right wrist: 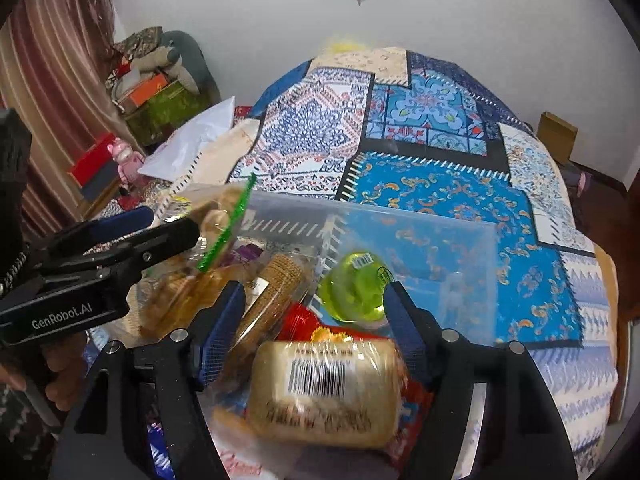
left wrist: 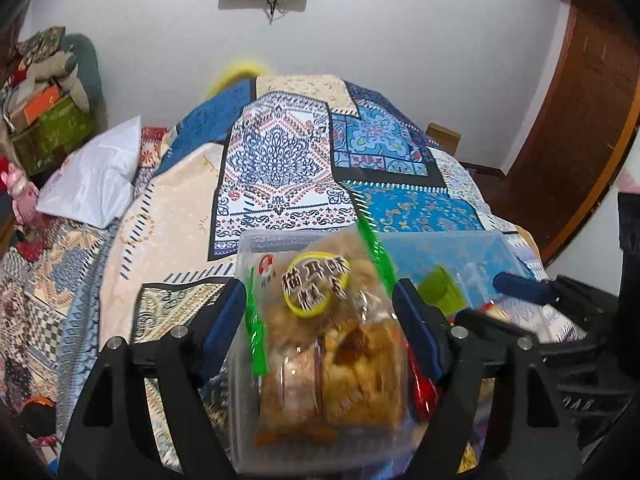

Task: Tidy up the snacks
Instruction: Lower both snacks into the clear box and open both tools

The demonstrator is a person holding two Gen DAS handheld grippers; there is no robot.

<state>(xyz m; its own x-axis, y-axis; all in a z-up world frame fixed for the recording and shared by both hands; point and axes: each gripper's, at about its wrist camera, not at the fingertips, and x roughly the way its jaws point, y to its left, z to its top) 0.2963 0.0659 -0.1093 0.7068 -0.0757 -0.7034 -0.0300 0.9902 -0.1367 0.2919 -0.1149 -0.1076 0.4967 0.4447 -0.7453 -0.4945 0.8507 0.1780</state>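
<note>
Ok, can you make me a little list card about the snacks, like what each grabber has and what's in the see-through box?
place: patterned cloth over a table
box: clear plastic bin on the cloth
left gripper: shut on a clear bag of fried snacks with green edges, held over the bin
right gripper: around a golden wrapped cake with a barcode; grip unclear
also in the bin: green jelly cup, round biscuit pack, red wrapper
off to the side: white plastic bag
</note>
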